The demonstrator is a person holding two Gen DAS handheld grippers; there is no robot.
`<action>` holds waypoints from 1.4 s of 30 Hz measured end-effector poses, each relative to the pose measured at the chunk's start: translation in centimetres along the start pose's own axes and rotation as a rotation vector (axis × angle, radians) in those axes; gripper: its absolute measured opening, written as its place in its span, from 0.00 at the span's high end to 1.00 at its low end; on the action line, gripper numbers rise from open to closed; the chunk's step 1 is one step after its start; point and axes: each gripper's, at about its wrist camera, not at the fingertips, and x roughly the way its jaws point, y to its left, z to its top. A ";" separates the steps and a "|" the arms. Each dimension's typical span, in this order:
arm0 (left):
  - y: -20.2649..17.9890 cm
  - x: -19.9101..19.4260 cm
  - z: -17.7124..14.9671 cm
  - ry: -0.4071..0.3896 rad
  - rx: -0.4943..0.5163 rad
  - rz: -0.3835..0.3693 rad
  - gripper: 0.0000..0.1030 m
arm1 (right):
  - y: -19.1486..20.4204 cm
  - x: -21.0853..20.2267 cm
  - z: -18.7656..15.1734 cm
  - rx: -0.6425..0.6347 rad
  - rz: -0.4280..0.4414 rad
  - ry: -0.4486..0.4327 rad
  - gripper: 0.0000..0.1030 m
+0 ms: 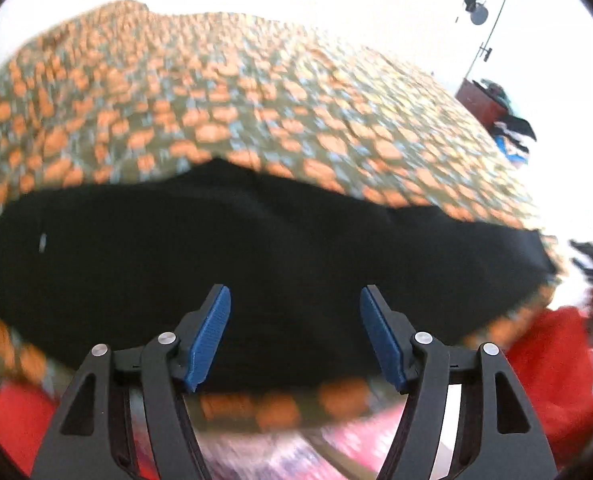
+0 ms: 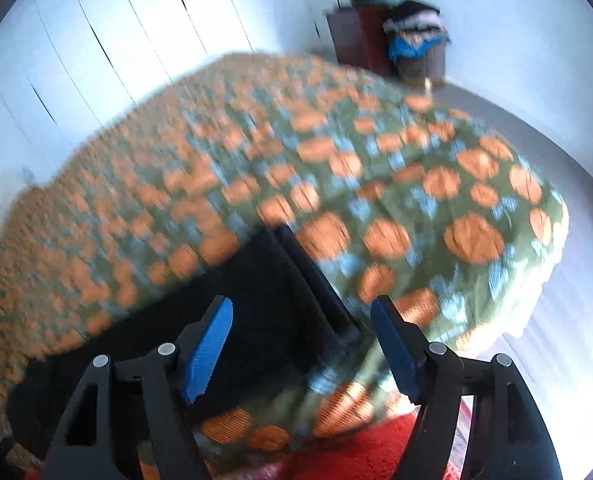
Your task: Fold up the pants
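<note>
Black pants (image 1: 256, 256) lie folded in a long band across the near edge of a bed with a green cover printed with orange pumpkins (image 1: 236, 92). My left gripper (image 1: 295, 300) is open and empty, hovering above the middle of the pants. In the right wrist view the pants (image 2: 256, 300) show their end, with a hem edge running diagonally. My right gripper (image 2: 301, 312) is open and empty above that end, near the bed's corner (image 2: 496, 240). Both views are motion-blurred.
A dark red cabinet (image 2: 352, 36) and a basket piled with clothes (image 2: 416, 40) stand by the far wall. White wardrobe doors (image 2: 116, 40) line the left. A red rug (image 2: 356, 452) lies at the bed's foot. A person in red (image 1: 556, 360) is at right.
</note>
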 end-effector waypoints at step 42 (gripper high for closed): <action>1.3 6.3 -2.6 0.109 0.002 0.075 0.43 | 4.1 8.4 3.2 -0.510 0.018 0.254 0.77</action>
